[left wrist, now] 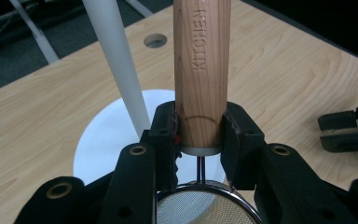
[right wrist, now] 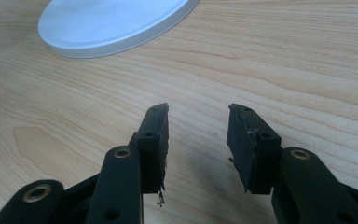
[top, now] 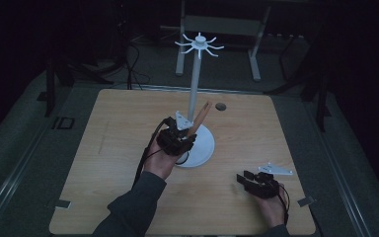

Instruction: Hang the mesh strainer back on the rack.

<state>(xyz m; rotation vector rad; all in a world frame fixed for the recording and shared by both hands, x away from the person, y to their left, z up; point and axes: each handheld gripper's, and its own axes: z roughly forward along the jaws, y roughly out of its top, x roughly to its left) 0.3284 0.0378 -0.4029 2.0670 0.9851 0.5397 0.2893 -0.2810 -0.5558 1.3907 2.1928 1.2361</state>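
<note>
Worktop (top: 103, 163): light wood-grain board, squarish with rounded corners, standing on a dark grey floor (top: 24, 148). Round hole (top: 220, 106) near the far edge, right of centre. Directly on it: white round base (top: 202, 145) of a stand, about centre, bearing a white upright pole (top: 194, 89) topped by a ring of radiating hooks (top: 199, 44). Grey tape tabs at the near-left edge (top: 62, 203) and the near-right edge (top: 304, 201).

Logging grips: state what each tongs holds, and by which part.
Left tongs clamp the strainer by the lower end of its wooden handle, near the mesh. Right tongs hold nothing.
</note>
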